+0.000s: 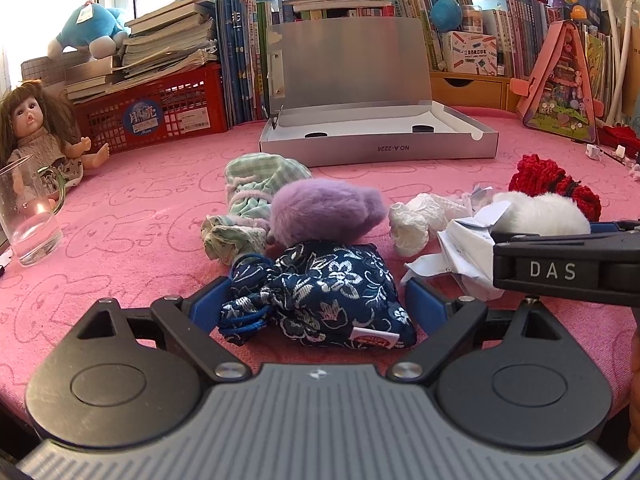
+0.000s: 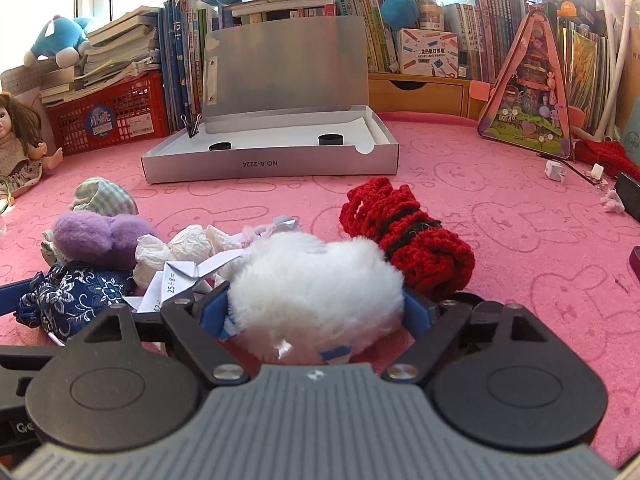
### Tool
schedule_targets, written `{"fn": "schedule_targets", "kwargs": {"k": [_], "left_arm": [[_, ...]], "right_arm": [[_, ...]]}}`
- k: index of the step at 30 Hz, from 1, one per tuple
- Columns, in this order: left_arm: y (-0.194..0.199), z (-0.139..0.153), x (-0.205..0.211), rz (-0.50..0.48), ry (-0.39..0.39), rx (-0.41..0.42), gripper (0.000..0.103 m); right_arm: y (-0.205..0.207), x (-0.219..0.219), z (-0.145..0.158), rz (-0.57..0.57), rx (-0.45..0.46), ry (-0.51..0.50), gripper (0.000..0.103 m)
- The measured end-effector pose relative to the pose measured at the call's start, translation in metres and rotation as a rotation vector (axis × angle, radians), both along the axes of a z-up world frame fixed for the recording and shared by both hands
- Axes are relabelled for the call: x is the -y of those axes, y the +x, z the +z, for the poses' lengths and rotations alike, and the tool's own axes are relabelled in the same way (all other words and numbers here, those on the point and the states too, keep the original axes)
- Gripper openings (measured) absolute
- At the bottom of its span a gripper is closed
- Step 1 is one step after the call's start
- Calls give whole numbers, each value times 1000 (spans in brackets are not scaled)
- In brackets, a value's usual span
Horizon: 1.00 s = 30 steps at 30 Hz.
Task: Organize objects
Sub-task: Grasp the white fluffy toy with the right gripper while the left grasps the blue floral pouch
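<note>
Left wrist view: left gripper (image 1: 316, 304) straddles the navy floral fabric pouch (image 1: 324, 296), jaws wide, not clenched. Right gripper (image 2: 316, 312) brackets the white fluffy pompom (image 2: 316, 284); grip unclear. Squeeze centrally.

Your left hand-held gripper (image 1: 316, 308) points forward and slightly down, jaws spread wide, blue pads either side of what lies between them. Your right hand-held gripper (image 2: 316, 312) sits just beside it (tilted down alike), jaws wide too, blue pads against white fluff.
</note>
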<state>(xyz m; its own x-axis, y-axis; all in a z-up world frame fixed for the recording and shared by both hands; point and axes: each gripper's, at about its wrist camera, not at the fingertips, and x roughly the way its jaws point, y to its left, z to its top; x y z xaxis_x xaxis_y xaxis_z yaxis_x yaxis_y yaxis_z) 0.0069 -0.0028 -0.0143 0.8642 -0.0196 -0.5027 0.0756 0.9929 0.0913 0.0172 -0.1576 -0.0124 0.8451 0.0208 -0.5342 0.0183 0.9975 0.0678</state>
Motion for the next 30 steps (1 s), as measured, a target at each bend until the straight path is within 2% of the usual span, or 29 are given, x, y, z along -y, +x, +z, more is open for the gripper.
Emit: {"fn": "schedule_targets", "kwargs": {"k": [4, 12, 24, 30], "left_arm": [[0, 0, -3, 7, -6, -1, 95], [0, 2, -4, 8, -8, 2, 95], [6, -1, 0, 22, -7, 3, 95], [7, -1, -3, 32, -39, -9, 93]], "right_arm": [[-5, 5, 7, 2, 21, 7, 83], [-16, 11, 20, -6, 64, -49, 83], [-28, 4, 9, 31, 39, -63, 83], [-30, -3, 6, 42, 35, -73, 84]]}}
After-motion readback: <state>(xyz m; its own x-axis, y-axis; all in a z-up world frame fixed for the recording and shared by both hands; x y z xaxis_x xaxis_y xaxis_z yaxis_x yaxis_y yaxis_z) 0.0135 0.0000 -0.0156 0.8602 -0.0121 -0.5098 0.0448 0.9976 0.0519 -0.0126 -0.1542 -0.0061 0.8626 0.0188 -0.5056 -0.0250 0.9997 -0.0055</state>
